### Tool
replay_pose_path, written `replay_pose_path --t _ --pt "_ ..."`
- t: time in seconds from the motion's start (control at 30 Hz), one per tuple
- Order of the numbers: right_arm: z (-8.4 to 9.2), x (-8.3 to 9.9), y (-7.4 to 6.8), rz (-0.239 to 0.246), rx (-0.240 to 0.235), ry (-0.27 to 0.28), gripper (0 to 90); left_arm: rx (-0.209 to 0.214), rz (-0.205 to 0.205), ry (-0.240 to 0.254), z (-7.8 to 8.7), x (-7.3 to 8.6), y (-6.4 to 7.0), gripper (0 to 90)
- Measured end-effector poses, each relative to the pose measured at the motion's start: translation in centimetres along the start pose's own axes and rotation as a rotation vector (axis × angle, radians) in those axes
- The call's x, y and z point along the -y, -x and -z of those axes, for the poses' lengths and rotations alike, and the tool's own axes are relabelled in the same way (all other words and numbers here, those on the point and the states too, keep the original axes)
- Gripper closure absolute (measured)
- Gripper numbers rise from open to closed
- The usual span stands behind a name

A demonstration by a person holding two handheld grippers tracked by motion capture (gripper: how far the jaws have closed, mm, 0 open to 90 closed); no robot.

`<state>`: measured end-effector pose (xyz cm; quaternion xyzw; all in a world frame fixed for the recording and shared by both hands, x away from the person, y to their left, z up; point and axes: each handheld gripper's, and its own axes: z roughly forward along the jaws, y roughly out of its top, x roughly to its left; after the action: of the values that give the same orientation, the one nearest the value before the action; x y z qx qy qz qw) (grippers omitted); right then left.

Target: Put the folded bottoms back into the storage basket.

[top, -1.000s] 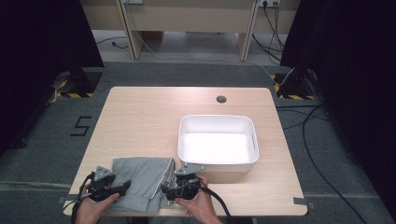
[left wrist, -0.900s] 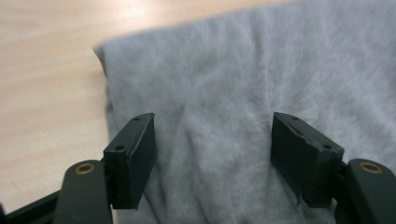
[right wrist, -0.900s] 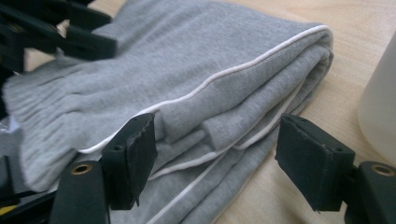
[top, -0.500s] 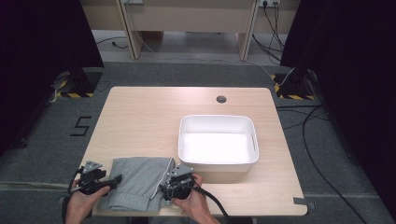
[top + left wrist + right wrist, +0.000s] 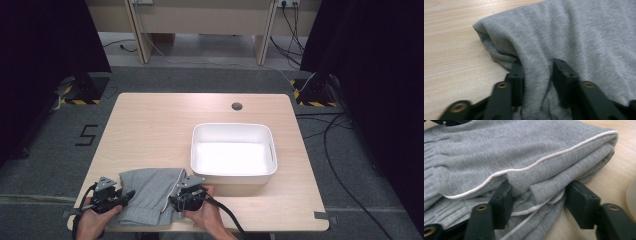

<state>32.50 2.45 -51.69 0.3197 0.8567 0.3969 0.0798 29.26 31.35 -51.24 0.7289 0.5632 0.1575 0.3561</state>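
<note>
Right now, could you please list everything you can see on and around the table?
cloth: one, grey with white piping, folded, near edge of the table between both grippers
bin: one, white, nothing in it, right half of the table
table: one, light wood, centre
hole: one, dark, far side of the table
floor mark: one, black, on grey carpet left of the table
left gripper: one, black, jaws just closing on the cloth's left edge, a fold pinched between them
right gripper: one, black, jaws just closing around the cloth's stacked right edge
hands: two, at the near edge
</note>
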Motion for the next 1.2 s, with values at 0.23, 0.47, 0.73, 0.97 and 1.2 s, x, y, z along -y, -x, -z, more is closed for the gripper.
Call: replay_pose_path --t 0.23,0.47,0.73,0.97,1.2 --pt "-0.1 0.2 -0.1 -0.03 -0.056 0.019 68.6 0.001 -0.033 0.014 0.1 0.0 0.2 74.3" --pt "0.6 -0.1 -0.1 -0.033 -0.081 0.054 73.3 0.024 -0.037 0.047 1.0 -0.4 0.0 76.8" --pt "2.3 -1.6 -0.8 0.009 -0.108 0.109 75.0 0.028 -0.073 0.076 3.5 -1.9 0.6 77.4" --pt "4.4 -3.6 -1.0 0.021 -0.123 0.159 75.1 0.052 -0.084 0.107 5.6 -4.1 1.0 77.2" --pt "6.5 -5.4 -0.2 0.028 -0.125 0.182 75.1 0.086 -0.067 0.129 6.4 -6.2 1.1 77.2"
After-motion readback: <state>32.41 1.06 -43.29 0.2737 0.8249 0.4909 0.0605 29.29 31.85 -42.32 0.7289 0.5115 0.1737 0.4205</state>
